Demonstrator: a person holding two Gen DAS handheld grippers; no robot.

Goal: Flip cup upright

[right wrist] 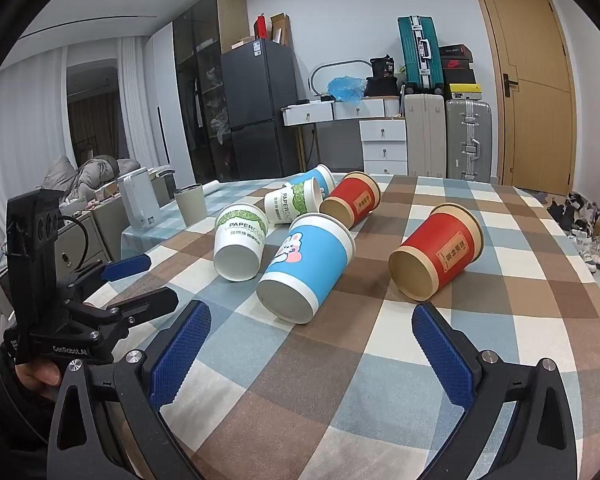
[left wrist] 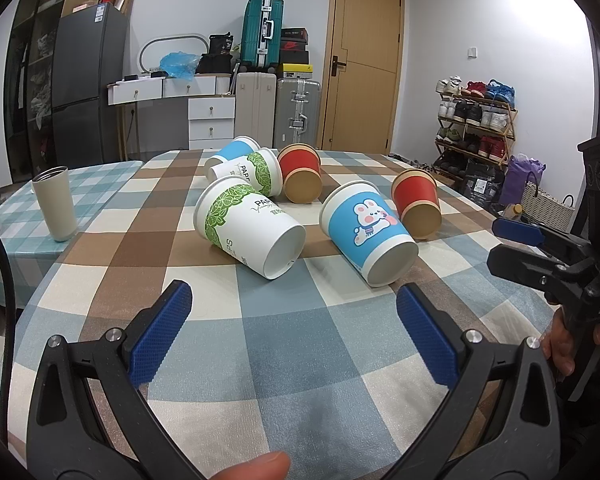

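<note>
Both grippers, left (left wrist: pixel 294 308) and right (right wrist: pixel 312 332), hover level, jaws apart, facing tipped cups (left wrist: pixel 370 232).

Red, blue, green-leafed white cups (left wrist: pixel 252 228); brown-blue checked tablecloth (left wrist: pixel 292 344).

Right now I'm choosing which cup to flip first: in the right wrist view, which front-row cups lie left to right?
Green-leaf cup → bunny cup → red cup.

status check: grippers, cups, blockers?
Left gripper open, empty. Right gripper open, empty. Six paper cups all on their sides; bunny cup nearest. Approach looks unblocked.
</note>
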